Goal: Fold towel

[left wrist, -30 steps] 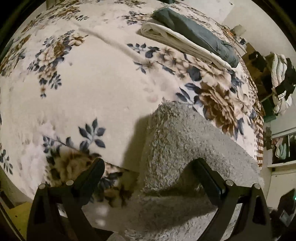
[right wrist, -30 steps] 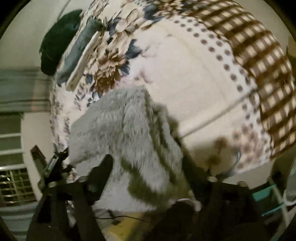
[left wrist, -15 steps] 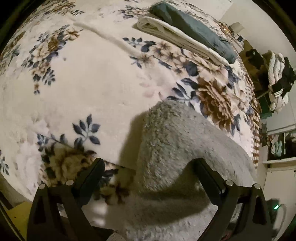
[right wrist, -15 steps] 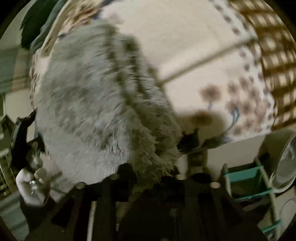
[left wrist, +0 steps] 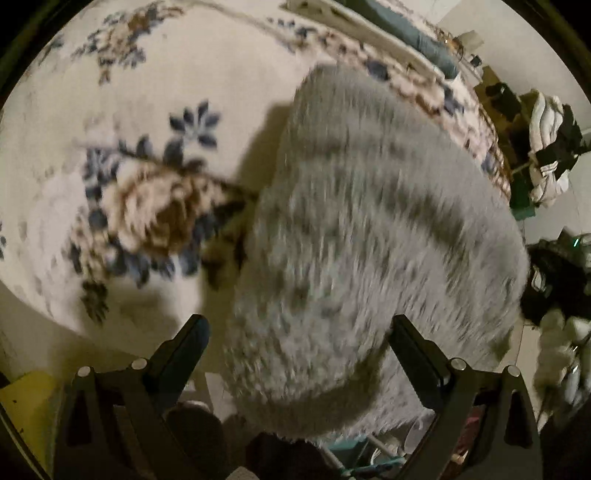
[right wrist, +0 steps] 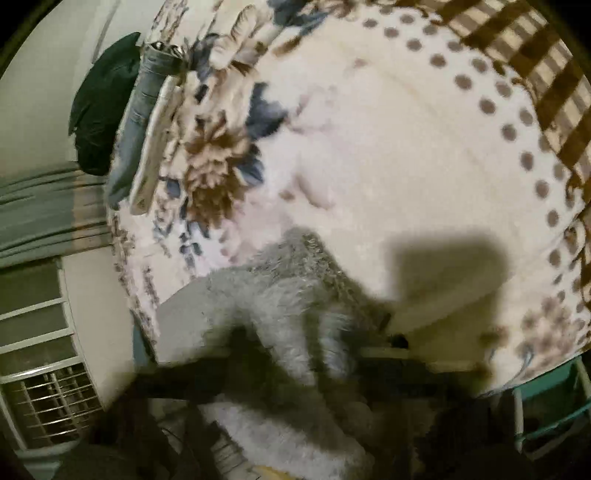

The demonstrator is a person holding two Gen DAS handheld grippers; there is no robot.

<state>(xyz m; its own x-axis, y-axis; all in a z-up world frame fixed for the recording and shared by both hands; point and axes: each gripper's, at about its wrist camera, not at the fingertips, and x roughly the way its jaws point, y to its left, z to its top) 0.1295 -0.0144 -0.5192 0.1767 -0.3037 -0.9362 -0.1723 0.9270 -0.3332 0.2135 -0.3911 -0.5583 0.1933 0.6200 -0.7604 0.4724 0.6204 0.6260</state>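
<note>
A fluffy grey towel (left wrist: pixel 369 221) lies bunched on the floral blanket (left wrist: pixel 184 74), at the bed's near edge. My left gripper (left wrist: pixel 297 332) is open, its two black fingers standing wide on either side of the towel's near end without pressing it. In the right wrist view the picture is blurred. There my right gripper (right wrist: pixel 314 339) is closing its jaws, with a raised fold of the towel (right wrist: pixel 280 302) pinched between the dark fingers. The rest of the towel hangs below them.
A stack of folded clothes (left wrist: pixel 406 33) lies at the bed's far side, beside a dark green pillow (right wrist: pixel 103 110). Clothes hang on a rack (left wrist: pixel 546 147) to the right. A teal frame (right wrist: pixel 546 406) stands by the bed's edge. A gloved hand (left wrist: pixel 554 332) shows at the right.
Both hands have moved towards the bed's near edge. The towel now fills much more of the left view. The right jaws have closed in from wide apart onto the towel's fold.
</note>
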